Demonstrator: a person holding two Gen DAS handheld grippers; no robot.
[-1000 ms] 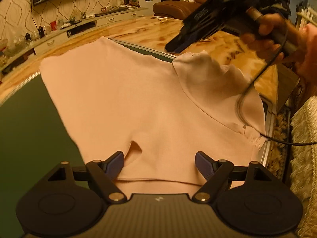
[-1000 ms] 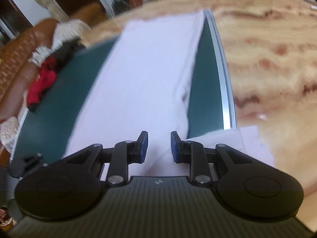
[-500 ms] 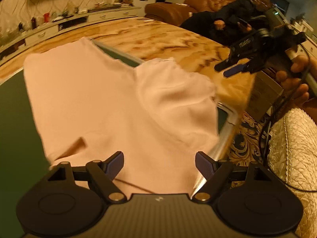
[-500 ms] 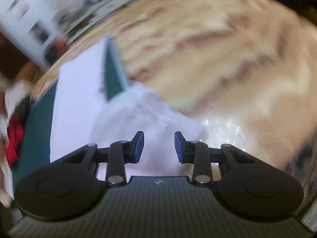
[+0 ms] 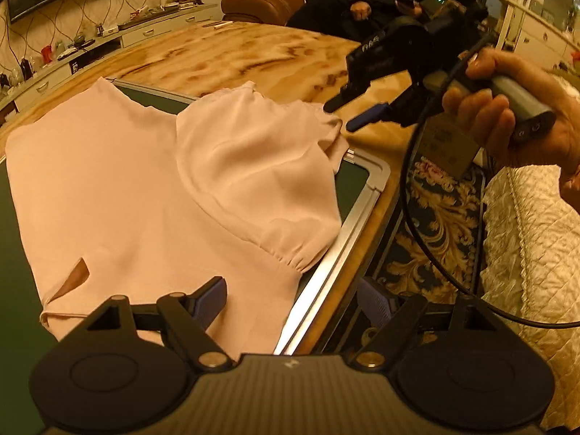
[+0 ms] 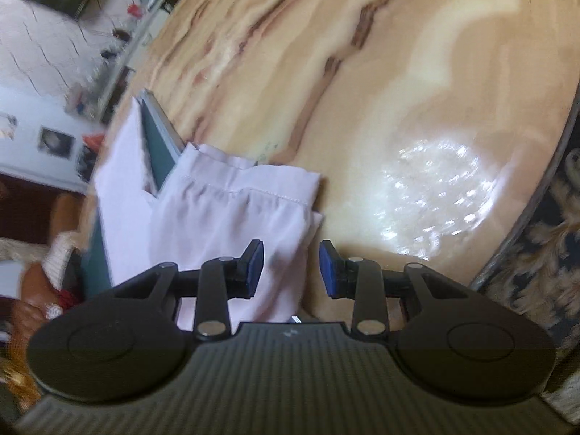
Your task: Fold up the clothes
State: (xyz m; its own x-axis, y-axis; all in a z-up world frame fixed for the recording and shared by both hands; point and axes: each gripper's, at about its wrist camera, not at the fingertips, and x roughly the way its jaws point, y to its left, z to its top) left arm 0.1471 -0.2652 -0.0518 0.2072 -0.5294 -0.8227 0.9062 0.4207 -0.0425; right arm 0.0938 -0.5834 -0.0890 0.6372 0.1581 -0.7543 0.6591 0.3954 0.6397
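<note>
A green mat [image 5: 353, 177] with a metal rim lies on the marbled table [image 5: 232, 54], the pink garment [image 5: 127, 188] spread over it.

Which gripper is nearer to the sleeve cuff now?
Right. The right gripper hovers open just beyond the sleeve cuff; the left gripper is open, back at the shirt's near edge.

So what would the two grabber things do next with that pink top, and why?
Probably the right gripper would ease down and close on the sleeve cuff. Its jaws stand open just off the cuff, which hangs past the green mat onto the wooden table, so that sleeve still needs folding inward. The left gripper is open too, holding nothing.
</note>
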